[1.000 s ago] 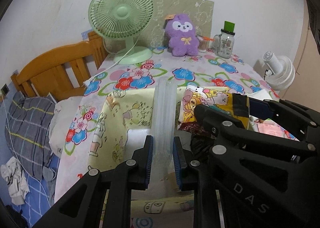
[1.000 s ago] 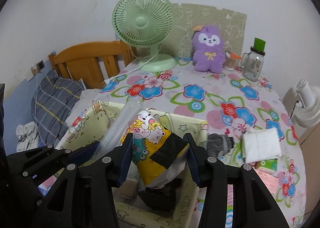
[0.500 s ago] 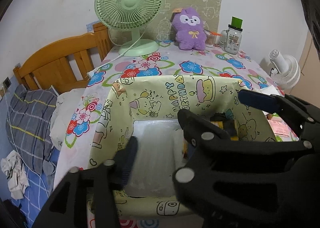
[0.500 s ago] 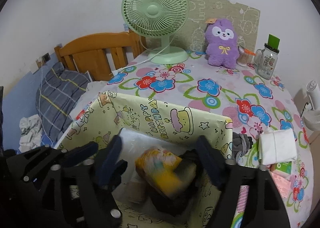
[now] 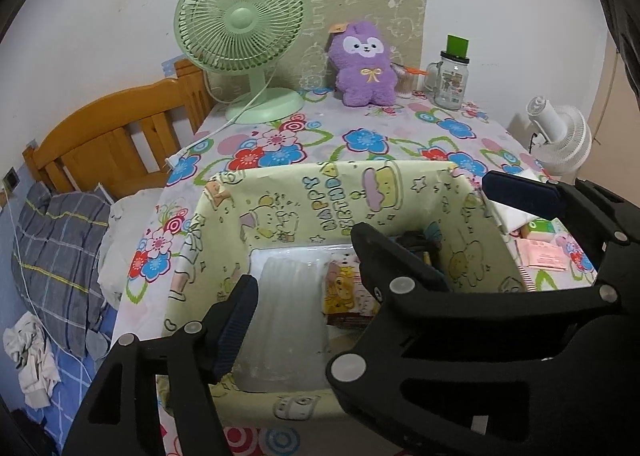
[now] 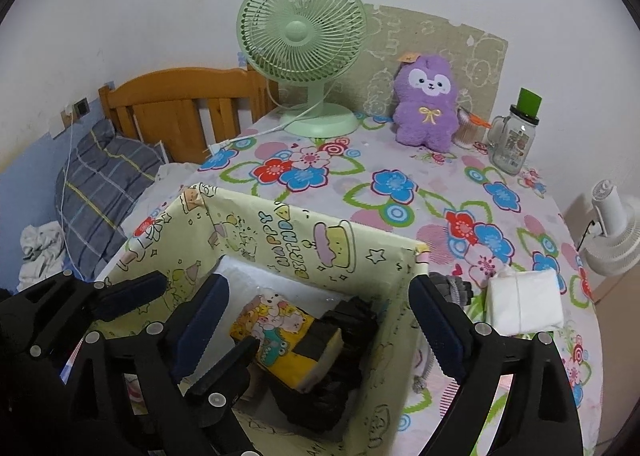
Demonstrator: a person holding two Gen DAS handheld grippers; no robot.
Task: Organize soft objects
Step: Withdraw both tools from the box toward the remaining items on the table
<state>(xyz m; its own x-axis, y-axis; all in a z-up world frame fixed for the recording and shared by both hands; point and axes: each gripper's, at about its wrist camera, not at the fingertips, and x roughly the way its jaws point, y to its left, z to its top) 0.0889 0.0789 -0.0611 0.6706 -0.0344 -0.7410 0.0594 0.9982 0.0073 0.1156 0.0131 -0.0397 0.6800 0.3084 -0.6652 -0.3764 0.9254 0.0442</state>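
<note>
Now released into the pale-yellow cartoon-print storage box [image 5: 472, 256] on the floral-clothed desk [image 5: 360, 144]: a clear ribbed plastic pack [image 5: 288, 320] and a yellow cartoon-print soft packet [image 6: 288, 340]. Held a second ago between the fingers, one in each hand-held gripper, and lying now on the box floor, the clear pack to the left, the yellow packet beside it against a dark bundled item [image 6: 344, 336]. Left hand-held gripper [image 5: 304, 304] spread wide above the clear pack, grasping nothing; right hand-held gripper [image 6: 316, 332] likewise wide apart, poised over the yellow packet, its far finger outside the box wall. Two soft things stowed, by the look of it, and both tools free for the next pick. Left outside on the desk: a white folded cloth-like pack [image 6: 524, 304] and a grey knitted item [image 6: 452, 288] just beside the box, likely candidates. Behind, a purple plush toy [image 6: 428, 104] beside a green desk fan [image 6: 304, 32].
</note>
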